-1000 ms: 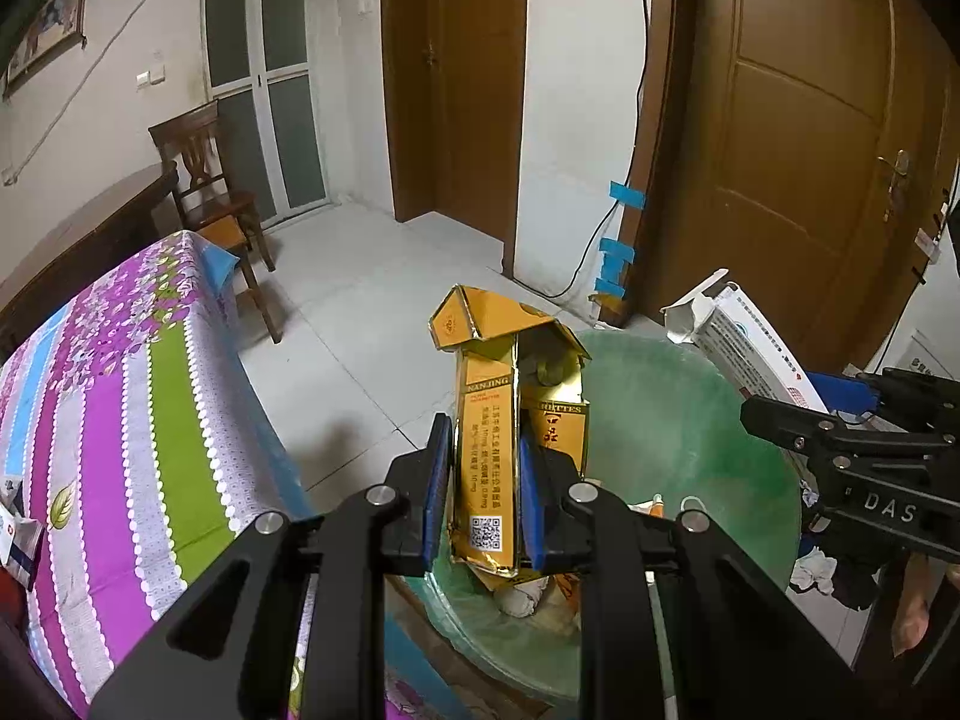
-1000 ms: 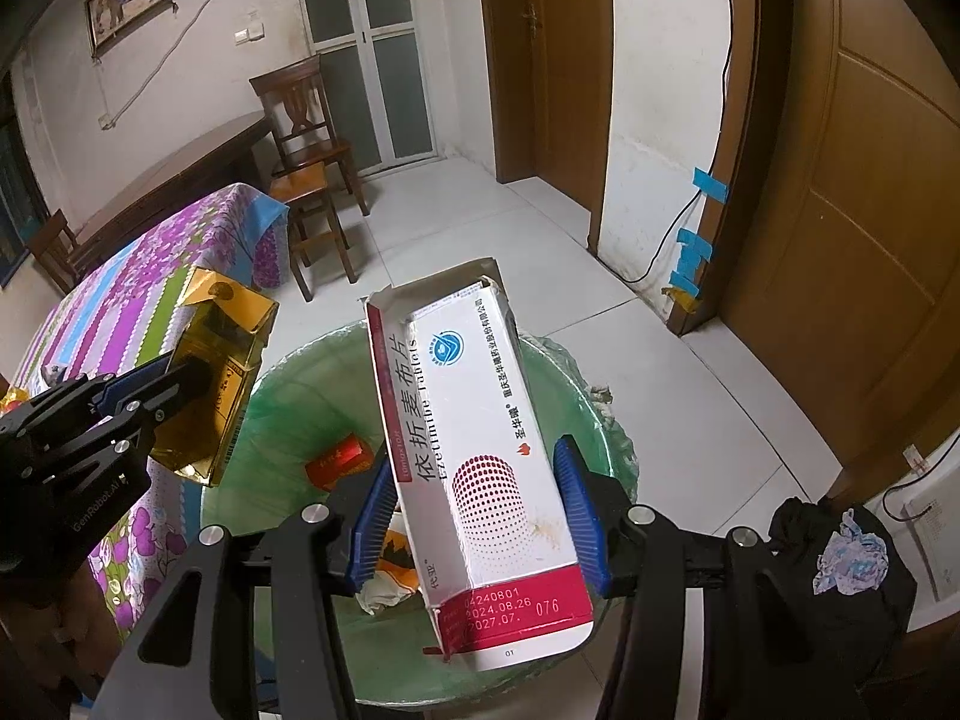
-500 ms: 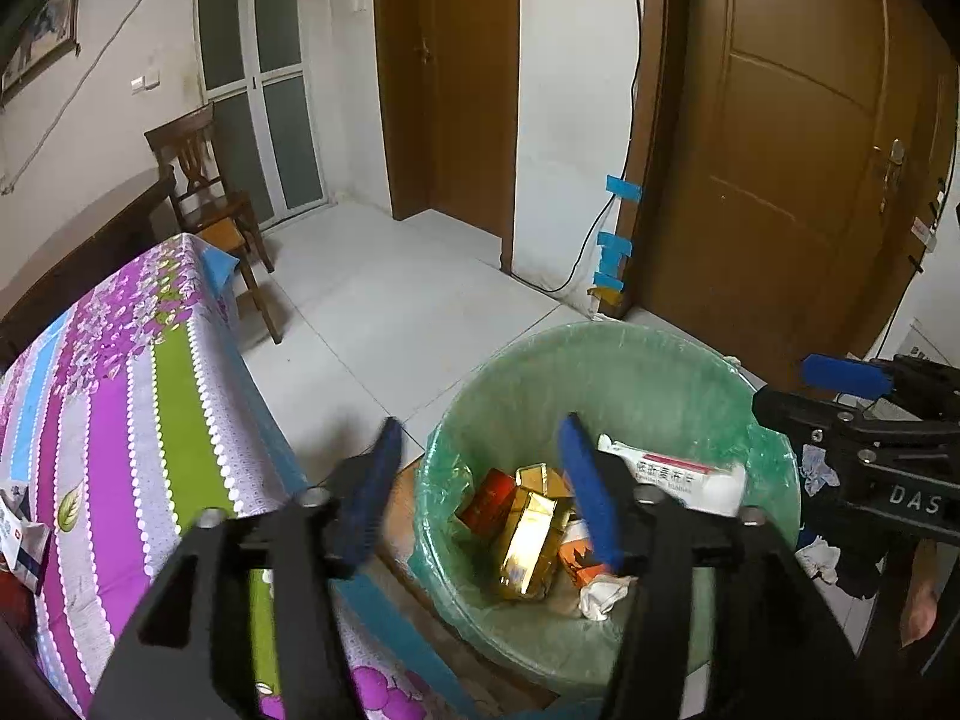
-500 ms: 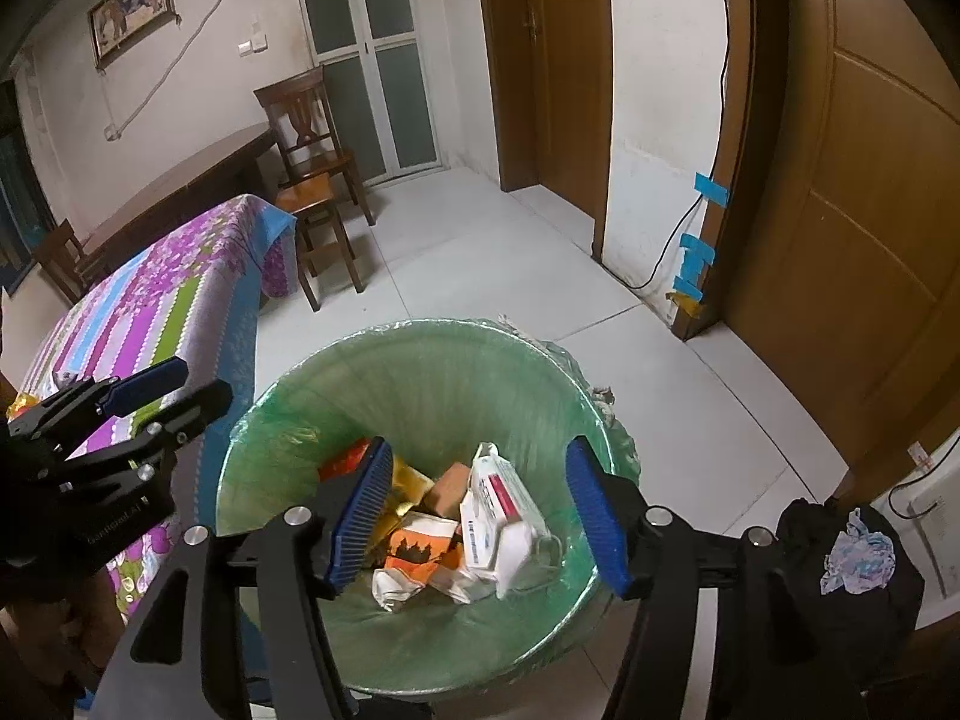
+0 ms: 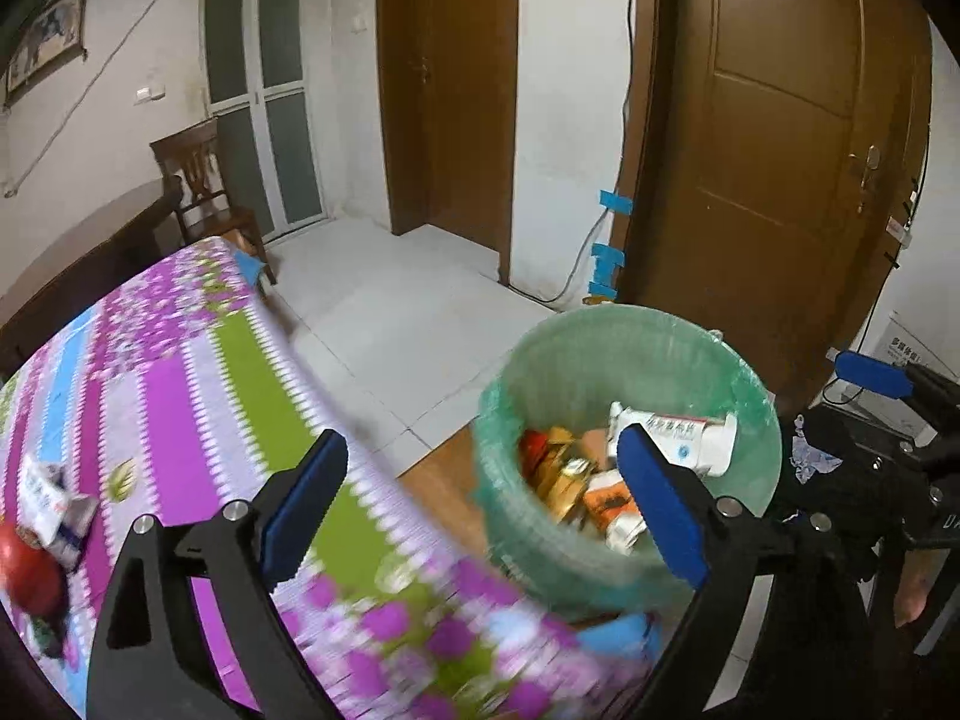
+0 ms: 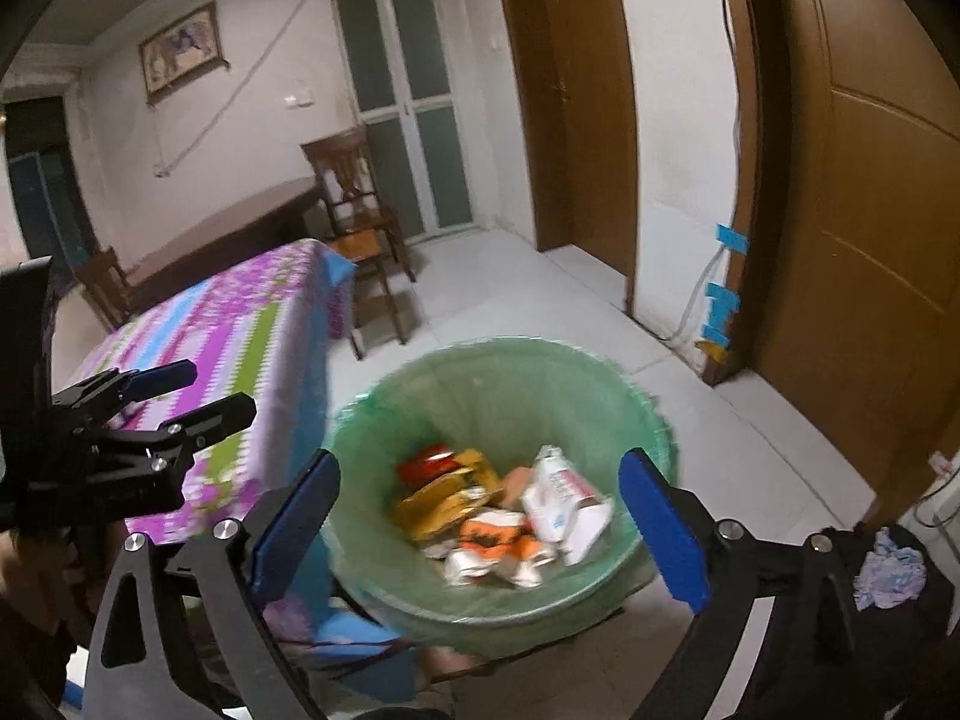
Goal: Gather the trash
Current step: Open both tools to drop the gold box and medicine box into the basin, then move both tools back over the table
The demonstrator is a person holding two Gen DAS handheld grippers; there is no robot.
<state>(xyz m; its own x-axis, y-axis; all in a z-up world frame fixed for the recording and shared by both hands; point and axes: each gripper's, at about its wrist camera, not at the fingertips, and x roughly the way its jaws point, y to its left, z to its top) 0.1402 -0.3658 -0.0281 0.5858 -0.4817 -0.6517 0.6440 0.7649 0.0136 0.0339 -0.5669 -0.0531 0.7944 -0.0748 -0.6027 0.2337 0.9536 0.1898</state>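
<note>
A bin with a green liner [image 5: 630, 330] stands on the floor beside the table. Inside it a gold box [image 5: 564, 480] and a white and red carton [image 5: 678, 438] lie among other wrappers. My left gripper [image 5: 480, 474] hangs over the table's corner and the bin's near edge, its jaws opening with nothing between them. From the right wrist, the bin [image 6: 498, 354] holds the gold box [image 6: 444, 498] and the carton [image 6: 558, 492]. The right gripper [image 6: 480, 480] hovers above the bin's near rim, jaws opening and empty. My left gripper [image 6: 174, 396] shows at the left.
A table in a purple, green and blue striped cloth [image 5: 180, 390] carries a small carton [image 5: 54, 504] and a red round thing [image 5: 30, 576]. A wooden chair [image 5: 204, 192] stands behind it. Brown doors [image 5: 780, 150] lie beyond the bin. A dark heap with a crumpled cloth [image 6: 888, 558] sits at right.
The left gripper let go of the gold box and the right gripper of the white carton; both now lie in the bin. Both grippers opened wide and drew back, leftward towards the table.
</note>
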